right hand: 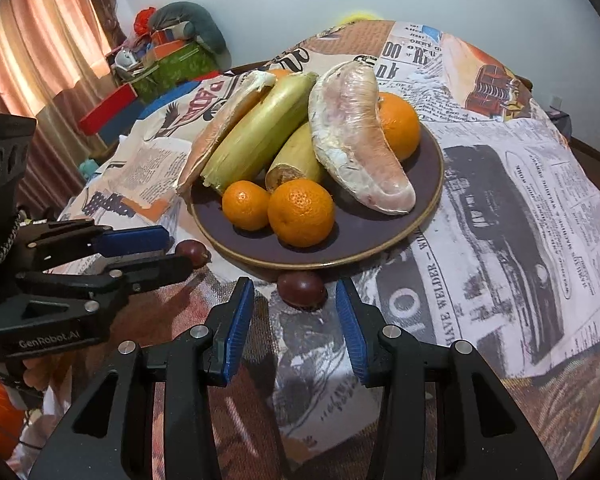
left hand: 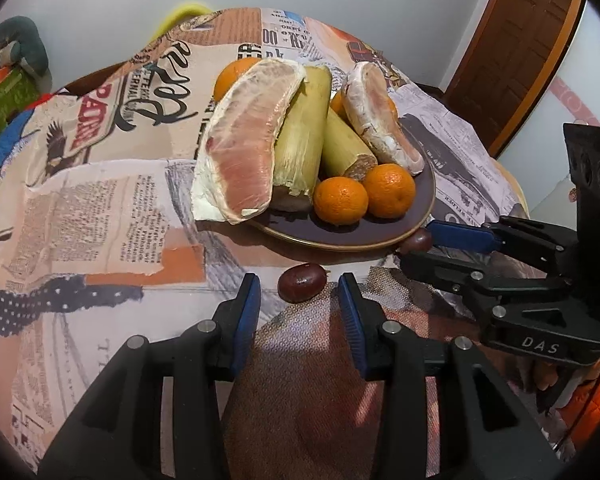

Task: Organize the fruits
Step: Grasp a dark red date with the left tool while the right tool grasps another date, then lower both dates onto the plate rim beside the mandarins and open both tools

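A dark purple plate [left hand: 340, 240] [right hand: 380, 240] holds two peeled pomelo wedges [left hand: 244, 144] [right hand: 352, 136], two yellow-green cane pieces [left hand: 300, 140] [right hand: 260, 132] and several mandarins [left hand: 340, 200] [right hand: 300, 212]. Two dark red small fruits lie on the cloth by the plate's near rim. One small fruit [left hand: 302, 283] [right hand: 194, 252] sits just off the tips of my left gripper [left hand: 299, 280] [right hand: 178, 251], which is open with a gap on each side. The other small fruit [right hand: 300, 289] [left hand: 416, 240] sits likewise before my open right gripper [right hand: 294, 282] [left hand: 420, 250].
A newspaper-print cloth [left hand: 100, 200] [right hand: 500, 200] covers the round table and drops off at its edges. A wooden door [left hand: 520, 40] stands beyond the table on the right. Boxes and clutter [right hand: 168, 60] sit by a curtain [right hand: 40, 60] on the left.
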The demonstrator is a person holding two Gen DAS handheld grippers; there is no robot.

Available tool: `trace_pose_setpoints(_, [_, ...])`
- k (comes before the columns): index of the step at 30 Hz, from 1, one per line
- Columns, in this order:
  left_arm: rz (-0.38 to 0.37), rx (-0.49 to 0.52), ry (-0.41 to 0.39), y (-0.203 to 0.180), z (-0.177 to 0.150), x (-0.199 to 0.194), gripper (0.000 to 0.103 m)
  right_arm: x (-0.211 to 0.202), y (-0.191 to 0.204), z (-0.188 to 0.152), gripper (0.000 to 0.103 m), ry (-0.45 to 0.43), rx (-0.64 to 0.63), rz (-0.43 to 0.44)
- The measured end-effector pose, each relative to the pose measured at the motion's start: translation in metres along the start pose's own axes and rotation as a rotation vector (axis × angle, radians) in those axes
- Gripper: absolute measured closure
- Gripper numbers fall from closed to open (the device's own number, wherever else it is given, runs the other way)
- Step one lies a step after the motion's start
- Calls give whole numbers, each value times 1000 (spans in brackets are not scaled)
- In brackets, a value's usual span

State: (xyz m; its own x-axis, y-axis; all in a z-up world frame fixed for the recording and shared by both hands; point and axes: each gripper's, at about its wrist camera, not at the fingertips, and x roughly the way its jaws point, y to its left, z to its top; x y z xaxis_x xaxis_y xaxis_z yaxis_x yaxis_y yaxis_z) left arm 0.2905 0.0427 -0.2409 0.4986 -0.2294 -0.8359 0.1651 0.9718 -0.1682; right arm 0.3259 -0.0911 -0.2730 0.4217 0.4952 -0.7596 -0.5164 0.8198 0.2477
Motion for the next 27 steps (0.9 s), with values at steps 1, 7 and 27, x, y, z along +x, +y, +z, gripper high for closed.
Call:
trace_pose_setpoints(1, [-4, -1, 6, 0, 0, 2, 63, 1, 0, 0, 64, 3, -1, 2])
trace_pose_setpoints(7, [0, 4, -1, -2, 1, 6, 63, 4, 4, -2, 72, -3, -24, -23])
trace_pose_setpoints(27, [18, 18, -47, -6, 0, -16, 82, -17, 0, -6, 80, -38, -11, -15])
